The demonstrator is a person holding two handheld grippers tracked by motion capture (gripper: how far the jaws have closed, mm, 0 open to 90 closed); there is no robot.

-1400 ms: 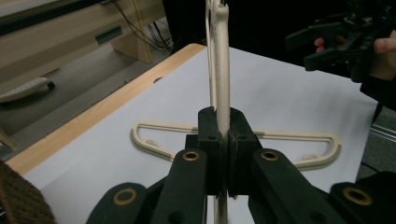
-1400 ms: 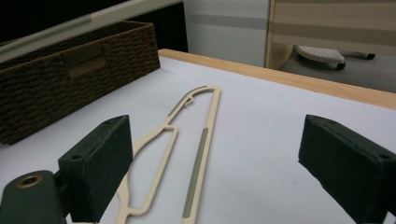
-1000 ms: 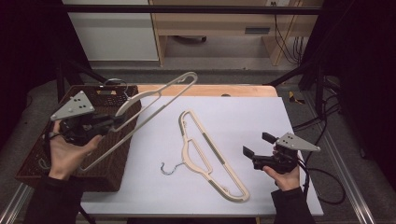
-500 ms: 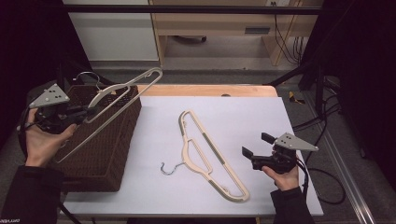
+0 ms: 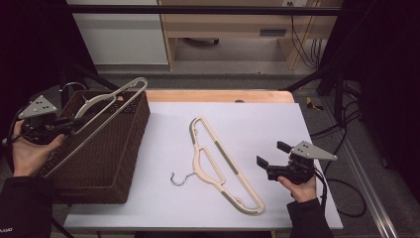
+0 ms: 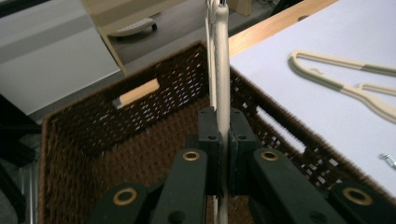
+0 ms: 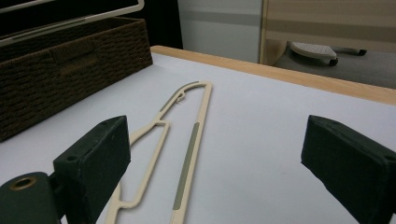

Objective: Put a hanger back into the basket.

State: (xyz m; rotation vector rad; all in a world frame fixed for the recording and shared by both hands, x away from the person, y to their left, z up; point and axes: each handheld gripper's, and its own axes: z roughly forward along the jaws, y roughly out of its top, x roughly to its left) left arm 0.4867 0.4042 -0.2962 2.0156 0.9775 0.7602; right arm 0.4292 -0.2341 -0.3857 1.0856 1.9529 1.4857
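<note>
My left gripper point(image 5: 74, 124) is shut on a cream hanger point(image 5: 106, 113) and holds it slanted over the dark wicker basket point(image 5: 106, 171) at the table's left. In the left gripper view the pads point(image 6: 211, 149) pinch the hanger's bar point(image 6: 221, 70) above the basket's inside point(image 6: 140, 140). A second cream hanger point(image 5: 220, 163) with a metal hook point(image 5: 178, 179) lies flat on the white tabletop. My right gripper point(image 5: 272, 157) hovers open at the right, apart from that hanger, its jaws wide either side of the hanger point(image 7: 184, 140) in the right gripper view.
A wooden strip point(image 5: 218, 95) edges the table's far side. Cables point(image 5: 341, 129) trail off the right edge. Behind the table stand a white cabinet point(image 5: 119, 34) and a wooden desk frame point(image 5: 233, 25). White tabletop point(image 5: 267, 124) lies bare between hanger and right gripper.
My left gripper carried the held hanger leftward and down, from over the basket's right rim to over its inside. The right gripper and the flat hanger stayed put.
</note>
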